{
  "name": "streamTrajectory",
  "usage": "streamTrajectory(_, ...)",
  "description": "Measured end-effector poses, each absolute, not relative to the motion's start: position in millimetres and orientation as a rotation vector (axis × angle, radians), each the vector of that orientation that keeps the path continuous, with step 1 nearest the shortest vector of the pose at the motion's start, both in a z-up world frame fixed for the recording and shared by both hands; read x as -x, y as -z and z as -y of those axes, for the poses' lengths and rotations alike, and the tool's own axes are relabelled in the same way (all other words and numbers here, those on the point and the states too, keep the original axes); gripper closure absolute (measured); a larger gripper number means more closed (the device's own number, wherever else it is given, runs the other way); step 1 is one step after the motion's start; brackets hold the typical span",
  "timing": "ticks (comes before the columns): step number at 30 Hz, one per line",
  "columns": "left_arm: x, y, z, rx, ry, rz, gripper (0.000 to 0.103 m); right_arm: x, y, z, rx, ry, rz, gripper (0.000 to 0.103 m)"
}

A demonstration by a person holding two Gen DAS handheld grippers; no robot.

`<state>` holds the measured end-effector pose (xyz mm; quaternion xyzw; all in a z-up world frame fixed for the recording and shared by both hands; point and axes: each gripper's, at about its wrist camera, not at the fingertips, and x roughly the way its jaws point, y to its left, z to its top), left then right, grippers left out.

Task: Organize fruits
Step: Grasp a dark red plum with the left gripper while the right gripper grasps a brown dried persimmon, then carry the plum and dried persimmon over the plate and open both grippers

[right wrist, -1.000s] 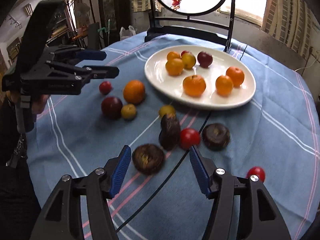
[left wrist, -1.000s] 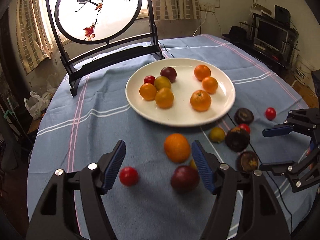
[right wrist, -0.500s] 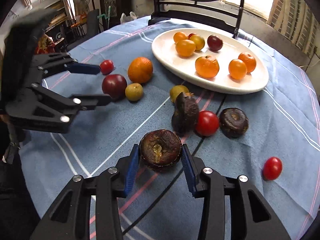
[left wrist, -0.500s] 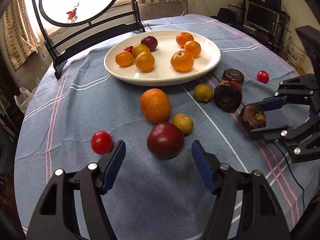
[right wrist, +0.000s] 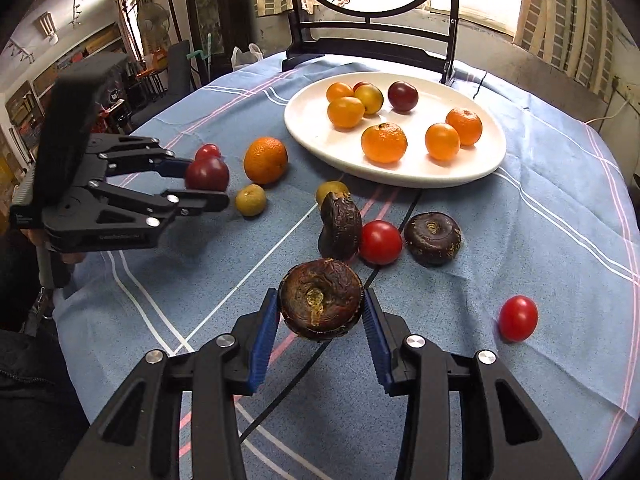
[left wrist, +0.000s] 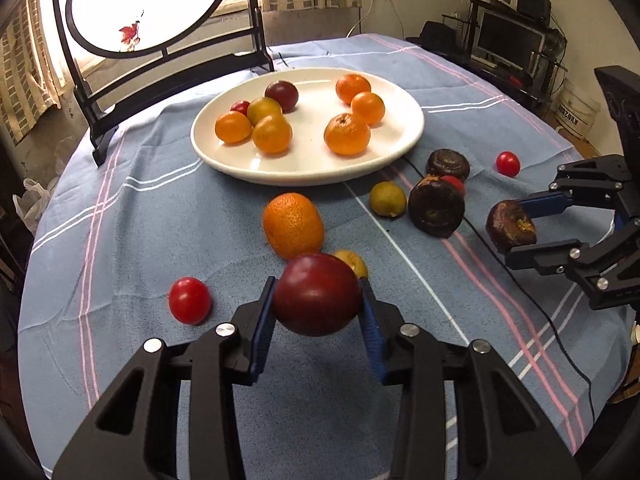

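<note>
My left gripper (left wrist: 317, 322) is shut on a dark red plum (left wrist: 316, 294) and holds it just above the blue cloth. My right gripper (right wrist: 322, 320) is shut on a dark brown wrinkled fruit (right wrist: 321, 305), also lifted; it shows in the left wrist view (left wrist: 511, 226). A white plate (left wrist: 400, 142) at the far middle holds several oranges and a plum. Loose on the cloth lie an orange (left wrist: 293, 225), a red tomato (left wrist: 189, 300), two small yellow-green fruits (left wrist: 387, 199), two dark brown fruits (right wrist: 432, 234) and two more tomatoes (right wrist: 517, 318).
A black-framed round screen (left wrist: 152, 4) stands behind the plate at the table's far edge. A thin black cable (right wrist: 304, 364) runs across the cloth under my right gripper. Shelves and a monitor (left wrist: 506, 42) stand beyond the table on the right.
My left gripper has closed on the dark red plum and lifted it. My right gripper, shut on the brown fruit, has raised it off the cloth.
</note>
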<state>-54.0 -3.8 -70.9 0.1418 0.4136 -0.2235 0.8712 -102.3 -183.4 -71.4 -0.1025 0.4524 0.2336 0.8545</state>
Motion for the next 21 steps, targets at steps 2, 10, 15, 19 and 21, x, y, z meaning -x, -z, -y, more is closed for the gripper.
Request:
streamTrajectory(2, 59, 57, 5, -0.295, 0.466, -0.829, 0.065, 106, 69, 184, 0.217, -0.489, -0.941, 0.061)
streamTrajectory(10, 58, 3, 29, -0.29, 0.414, -0.671, 0.065, 106, 13, 192, 0.195, -0.479, -0.766, 0.061)
streamTrajectory(15, 38, -23, 48, -0.255, 0.369, -0.628, 0.065, 90, -23, 197, 0.188, -0.456, -0.67, 0.061)
streamTrajectory(19, 25, -31, 59, -0.263, 0.329, -0.601, 0.065, 79, -39, 201, 0.187, -0.445, -0.627, 0.061)
streamTrajectory(21, 16, -31, 62, -0.251, 0.324, -0.611, 0.065, 71, -44, 202, 0.184, -0.44, -0.622, 0.061)
